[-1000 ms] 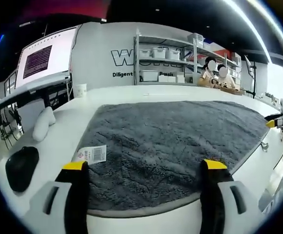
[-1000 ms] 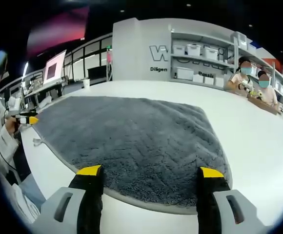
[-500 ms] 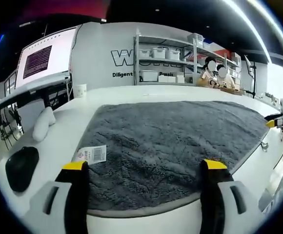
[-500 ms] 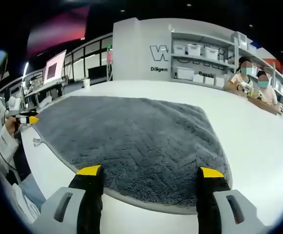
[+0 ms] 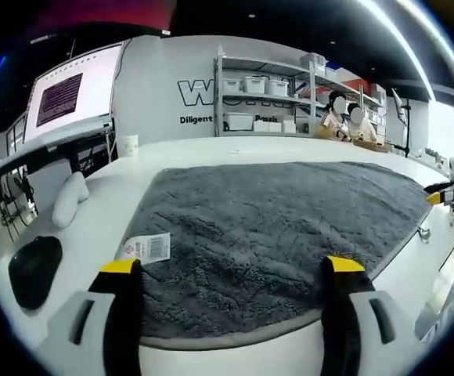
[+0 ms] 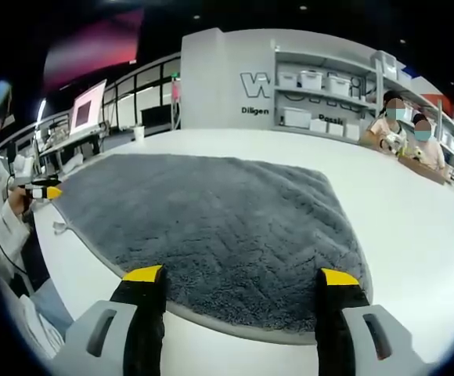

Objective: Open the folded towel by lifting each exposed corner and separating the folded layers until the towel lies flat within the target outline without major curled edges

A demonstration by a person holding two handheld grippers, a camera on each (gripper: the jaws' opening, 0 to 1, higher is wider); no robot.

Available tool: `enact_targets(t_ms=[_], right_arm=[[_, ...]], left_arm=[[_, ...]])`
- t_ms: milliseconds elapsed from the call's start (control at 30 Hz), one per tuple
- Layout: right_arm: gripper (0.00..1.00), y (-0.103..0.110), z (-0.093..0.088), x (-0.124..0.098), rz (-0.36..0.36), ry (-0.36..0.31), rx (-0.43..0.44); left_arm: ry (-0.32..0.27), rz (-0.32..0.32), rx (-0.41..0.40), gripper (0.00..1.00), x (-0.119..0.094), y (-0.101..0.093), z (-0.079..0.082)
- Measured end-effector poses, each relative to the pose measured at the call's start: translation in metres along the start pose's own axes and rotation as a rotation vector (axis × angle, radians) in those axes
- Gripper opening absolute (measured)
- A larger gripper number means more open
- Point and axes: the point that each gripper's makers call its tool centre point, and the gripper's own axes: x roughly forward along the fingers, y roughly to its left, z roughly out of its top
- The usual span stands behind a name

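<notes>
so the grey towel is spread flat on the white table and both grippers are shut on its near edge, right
Not quite. The grey towel is spread flat on the white table, but both grippers are open, holding nothing. The left gripper in the left gripper view and the right gripper in the right gripper view have fingers apart.

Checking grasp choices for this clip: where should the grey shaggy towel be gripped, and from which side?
Take the grey shaggy towel at its near corner beside the white label tag, approaching low from the table edge with the left tool; that rounded hem lies exposed there between its open jaws.
</notes>
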Motion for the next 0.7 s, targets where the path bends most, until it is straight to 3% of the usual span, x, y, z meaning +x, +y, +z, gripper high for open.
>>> enact_targets(t_ms=[700], right_arm=[[0.77,0.0004,0.0001,0.0004,0.002,0.015,-0.002]], left_arm=[[0.02,-0.01,0.011,0.94,-0.0008,-0.0015,-0.0006]])
